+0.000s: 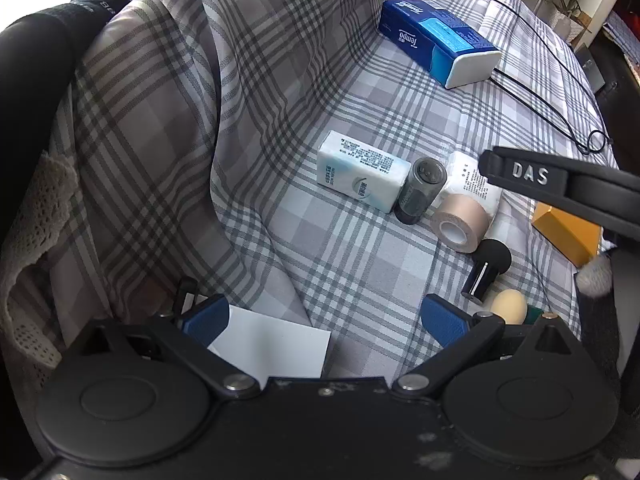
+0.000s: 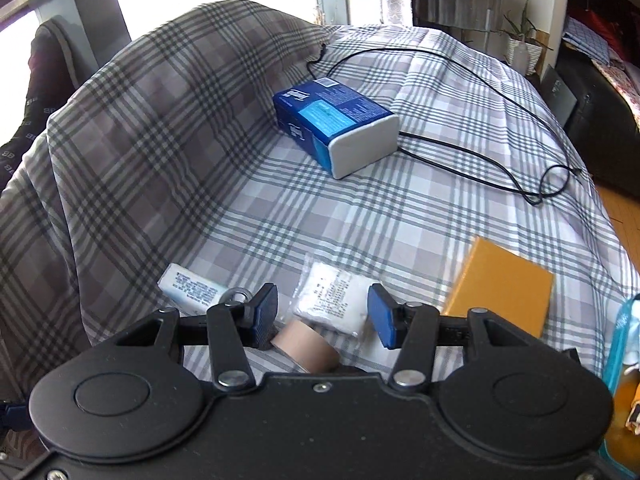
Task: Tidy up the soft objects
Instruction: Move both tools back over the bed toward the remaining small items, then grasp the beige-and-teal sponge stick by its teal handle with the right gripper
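Observation:
On the plaid bedsheet (image 1: 360, 280) lie a small white tissue pack (image 1: 362, 172) (image 2: 192, 288), a white pack in clear wrap (image 1: 472, 182) (image 2: 332, 300) and, farther off, a big blue tissue pack (image 1: 436, 40) (image 2: 336, 124). My left gripper (image 1: 326, 320) is open wide and points down at the sheet. A flat white sheet (image 1: 268, 346) lies by its left pad and is not pinched. My right gripper (image 2: 322, 316) hovers over the wrapped pack and a beige tape roll (image 2: 308, 346) (image 1: 460, 224), its pads apart with nothing between them. One of its fingers (image 1: 528, 176) shows in the left wrist view.
A dark cylinder (image 1: 420, 190) stands between the two white packs. A black roller (image 1: 486, 268), a beige egg-shaped sponge (image 1: 508, 306) and a yellow box (image 1: 566, 232) (image 2: 500, 284) lie nearby. A black cable (image 2: 480, 148) loops behind. The draped backrest (image 1: 160, 140) rises on the left.

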{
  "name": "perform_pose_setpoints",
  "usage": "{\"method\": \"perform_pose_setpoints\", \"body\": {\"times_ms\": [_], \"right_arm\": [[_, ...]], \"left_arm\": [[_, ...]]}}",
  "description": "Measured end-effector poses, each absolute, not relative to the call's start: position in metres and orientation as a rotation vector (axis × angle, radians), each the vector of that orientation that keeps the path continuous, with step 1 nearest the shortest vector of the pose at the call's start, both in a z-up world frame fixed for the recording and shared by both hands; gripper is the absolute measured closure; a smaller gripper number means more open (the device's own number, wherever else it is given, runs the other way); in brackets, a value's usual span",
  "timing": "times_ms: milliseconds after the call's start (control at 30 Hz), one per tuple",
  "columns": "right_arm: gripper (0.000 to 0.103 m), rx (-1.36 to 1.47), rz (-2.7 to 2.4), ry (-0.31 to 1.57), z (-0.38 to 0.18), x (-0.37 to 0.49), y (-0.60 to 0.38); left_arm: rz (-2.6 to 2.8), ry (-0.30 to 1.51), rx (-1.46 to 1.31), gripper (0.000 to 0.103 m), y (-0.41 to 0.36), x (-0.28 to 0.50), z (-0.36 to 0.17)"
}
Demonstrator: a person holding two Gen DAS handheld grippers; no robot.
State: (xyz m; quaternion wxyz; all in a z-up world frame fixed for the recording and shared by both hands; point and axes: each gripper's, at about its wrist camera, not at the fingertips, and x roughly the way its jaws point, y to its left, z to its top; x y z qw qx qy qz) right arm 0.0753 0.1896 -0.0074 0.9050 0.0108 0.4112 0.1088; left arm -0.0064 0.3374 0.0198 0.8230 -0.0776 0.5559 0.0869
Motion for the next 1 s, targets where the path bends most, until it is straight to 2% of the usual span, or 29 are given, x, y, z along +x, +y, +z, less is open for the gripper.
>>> {"method": "perform_pose_setpoints", "body": {"times_ms": [333,667,1000], "right_arm": [[0.052,-0.098,0.309,0.91,-0.022,0.095,0.223],[0.052,-0.079,0.357,1.033,-0.02,0.082,0.199],[0.052,-0.003,0.172,0.978,-0.018,0.052,0.148]], "left_arm": [[0.185,1.195,-0.189,0.0,0.339,-0.004,0.015],[0.113,1.17,-0.146,0.0,0.329,-0.009,0.025],[0.114,1.176,-0.152,0.0,0.328,-0.008,0.022]]}}
